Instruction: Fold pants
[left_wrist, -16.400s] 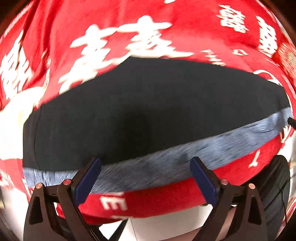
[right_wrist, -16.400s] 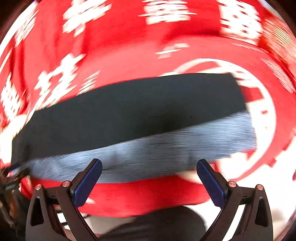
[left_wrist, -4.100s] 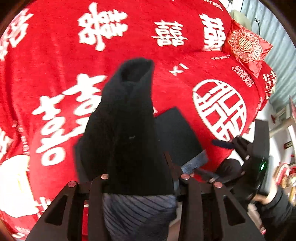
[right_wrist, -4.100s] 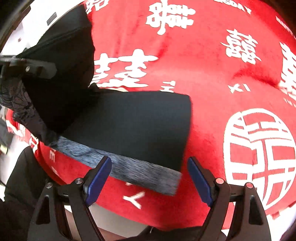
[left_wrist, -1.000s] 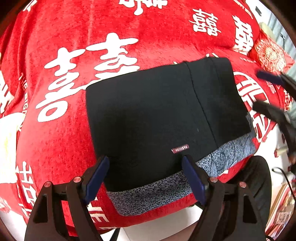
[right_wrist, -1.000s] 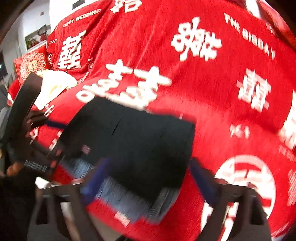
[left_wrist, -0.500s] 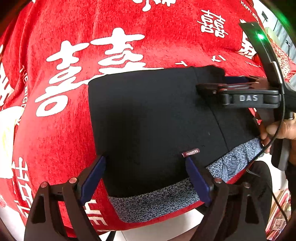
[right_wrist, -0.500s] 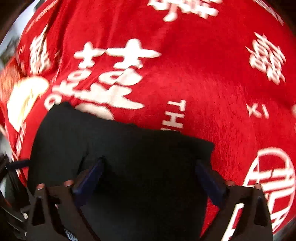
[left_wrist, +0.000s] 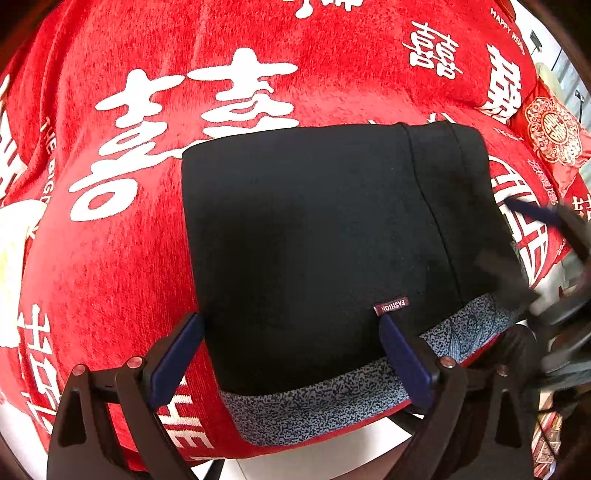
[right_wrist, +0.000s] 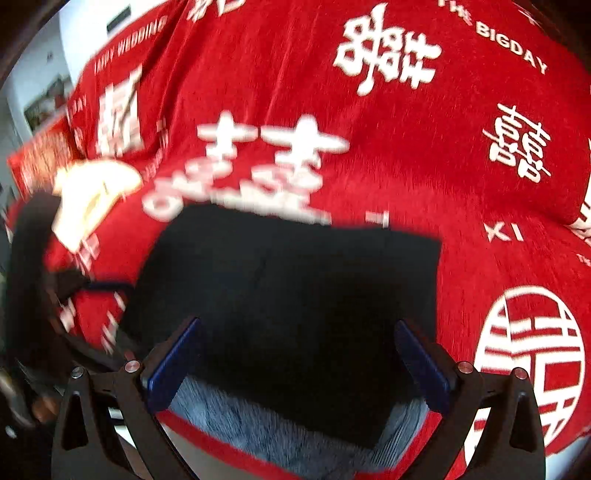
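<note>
Pulling back from the pants (left_wrist: 314, 251), your right claw (right_wrist: 295, 362) no longer presses on the black cloth as it did half a second ago; it now hovers over the near edge, released and grasping nothing. Your left claw (left_wrist: 291, 354) is spread wide too, straddling the grey waistband (left_wrist: 325, 398). The pants lie flat as a compact rectangle on the red bedspread (left_wrist: 110, 266), at its near edge, where four seconds ago you held one half lifted. That suggests the folding is done, bar smoothing.
</note>
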